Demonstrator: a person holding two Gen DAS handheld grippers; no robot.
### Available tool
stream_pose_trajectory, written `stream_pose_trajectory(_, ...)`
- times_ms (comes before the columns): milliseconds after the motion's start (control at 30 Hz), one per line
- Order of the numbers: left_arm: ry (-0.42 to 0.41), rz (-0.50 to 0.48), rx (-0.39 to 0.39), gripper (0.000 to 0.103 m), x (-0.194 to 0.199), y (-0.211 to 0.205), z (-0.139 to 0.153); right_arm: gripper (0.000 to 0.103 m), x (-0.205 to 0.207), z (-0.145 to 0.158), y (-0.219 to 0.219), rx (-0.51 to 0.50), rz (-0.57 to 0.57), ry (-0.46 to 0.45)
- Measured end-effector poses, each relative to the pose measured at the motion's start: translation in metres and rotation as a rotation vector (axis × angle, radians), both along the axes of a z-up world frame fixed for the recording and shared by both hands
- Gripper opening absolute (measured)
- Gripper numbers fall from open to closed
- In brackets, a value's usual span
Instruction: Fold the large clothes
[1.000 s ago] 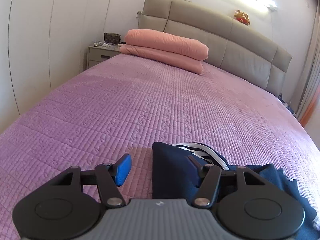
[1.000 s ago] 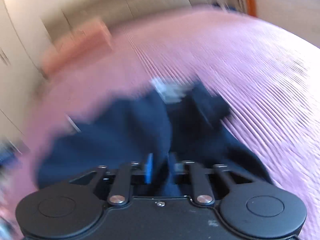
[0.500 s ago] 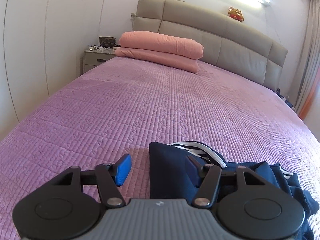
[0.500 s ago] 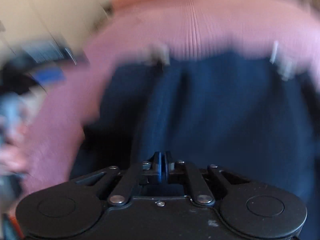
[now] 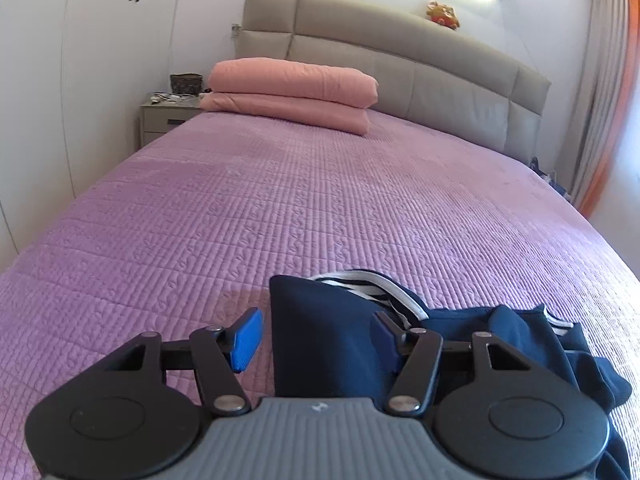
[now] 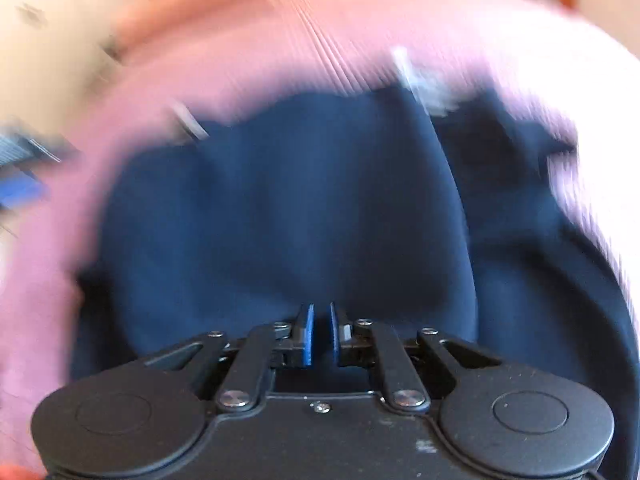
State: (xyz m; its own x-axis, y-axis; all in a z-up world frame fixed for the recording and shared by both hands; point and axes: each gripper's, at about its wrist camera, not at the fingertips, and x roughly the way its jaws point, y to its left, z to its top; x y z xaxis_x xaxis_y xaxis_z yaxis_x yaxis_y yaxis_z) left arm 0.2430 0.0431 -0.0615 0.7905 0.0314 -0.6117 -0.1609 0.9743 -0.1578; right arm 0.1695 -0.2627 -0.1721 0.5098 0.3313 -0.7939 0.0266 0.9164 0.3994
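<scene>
A navy garment (image 5: 328,336) with a white-striped collar lies crumpled on the purple bedspread (image 5: 320,208) at the near edge. My left gripper (image 5: 316,334) is open, its blue pads either side of an upright fold of the navy cloth, the right pad partly hidden behind it. In the blurred right wrist view the same navy garment (image 6: 304,208) fills the middle. My right gripper (image 6: 320,330) has its blue pads close together with a narrow gap, right over the cloth; whether cloth is pinched is unclear.
A folded pink duvet (image 5: 292,92) lies at the head of the bed against the grey padded headboard (image 5: 420,64). A bedside table (image 5: 168,118) and white wardrobes stand to the left. Curtains hang at the right.
The right gripper view swung across the garment with heavy blur and its pads now show a small gap. The left gripper stayed open at the fold while its view tilted slightly.
</scene>
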Motion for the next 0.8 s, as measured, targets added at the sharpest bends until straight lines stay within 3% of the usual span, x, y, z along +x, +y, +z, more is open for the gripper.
stream_pose_trajectory(67,0.011,-0.019,0.01,0.061,0.001,-0.004,-0.002,0.007,-0.005,-0.008,-0.008,0.039,-0.006,-0.039)
stream_pose_trajectory(167,0.032,-0.064,0.027,0.061,0.002,-0.014,-0.005,0.012,-0.008,0.003,-0.027,0.169,-0.029,0.014)
stream_pose_trajectory(233,0.03,-0.095,0.062,0.062,0.0,-0.022,-0.007,0.017,-0.028,0.018,-0.039,0.191,-0.018,-0.049)
stream_pose_trajectory(267,0.028,-0.108,0.088,0.062,-0.001,-0.027,-0.008,0.022,-0.04,0.028,-0.043,0.167,-0.013,-0.081)
stream_pose_trajectory(300,0.03,-0.122,0.112,0.062,-0.003,-0.031,-0.009,0.038,-0.052,0.033,-0.048,0.14,-0.008,-0.102)
stream_pose_trajectory(367,0.053,-0.166,0.14,0.061,-0.01,-0.039,-0.01,0.062,-0.072,0.038,-0.054,0.095,-0.003,-0.096)
stream_pose_trajectory(633,0.065,-0.394,0.027,0.062,-0.093,-0.047,0.022,0.063,-0.146,0.024,-0.114,0.124,-0.048,-0.066)
stream_pose_trajectory(800,0.17,-0.452,0.03,0.063,-0.143,-0.039,0.033,0.063,-0.172,0.011,-0.144,0.147,-0.111,-0.028)
